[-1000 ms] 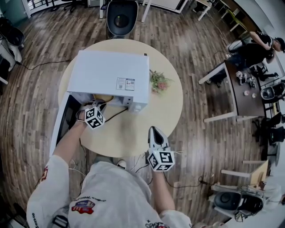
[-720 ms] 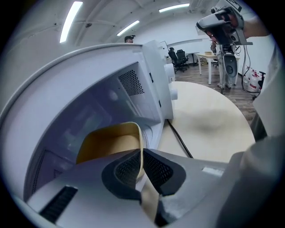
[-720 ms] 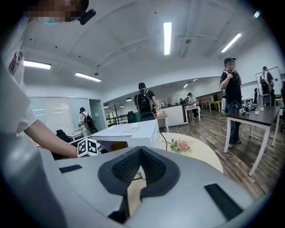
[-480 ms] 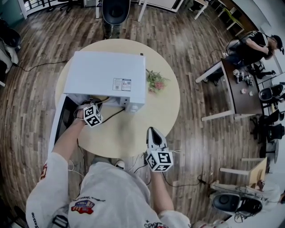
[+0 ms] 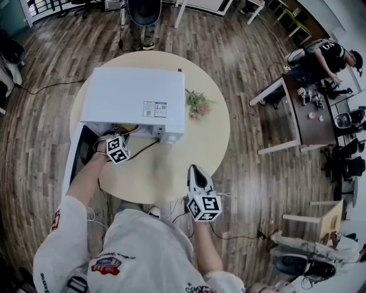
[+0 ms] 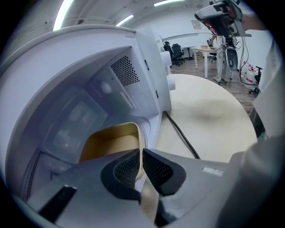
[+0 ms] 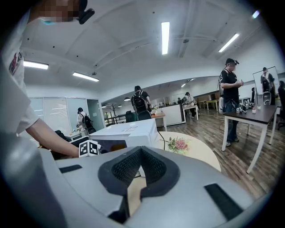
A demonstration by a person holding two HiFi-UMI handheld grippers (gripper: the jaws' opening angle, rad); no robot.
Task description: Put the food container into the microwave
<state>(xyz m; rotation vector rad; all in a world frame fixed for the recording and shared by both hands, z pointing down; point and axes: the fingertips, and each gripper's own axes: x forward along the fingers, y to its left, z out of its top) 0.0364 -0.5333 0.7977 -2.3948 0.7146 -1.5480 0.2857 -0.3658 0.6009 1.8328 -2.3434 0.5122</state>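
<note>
The white microwave (image 5: pixel 134 97) stands on the round beige table (image 5: pixel 200 137) with its door (image 5: pixel 80 157) swung open to the left. In the left gripper view, the beige food container (image 6: pixel 111 140) sits inside the cavity, and my left gripper (image 6: pixel 141 156) is shut on its near rim. From the head view, the left gripper (image 5: pixel 113 139) reaches into the opening, where a bit of the container (image 5: pixel 132 127) shows. My right gripper (image 5: pixel 196 170) hovers at the table's near edge, shut and empty. The right gripper view has this gripper (image 7: pixel 140 151) pointing toward the microwave (image 7: pixel 129 131).
A small bunch of flowers (image 5: pixel 198 105) lies to the right of the microwave. A black cable (image 6: pixel 180 133) runs across the table from the microwave's front corner. A desk with a person (image 5: pixel 329 57) is at the far right, and a chair (image 5: pixel 143 11) stands beyond the table.
Both grippers stay where they were, the left still at the microwave opening. Only the head view has shifted slightly, and people in the background have moved.
</note>
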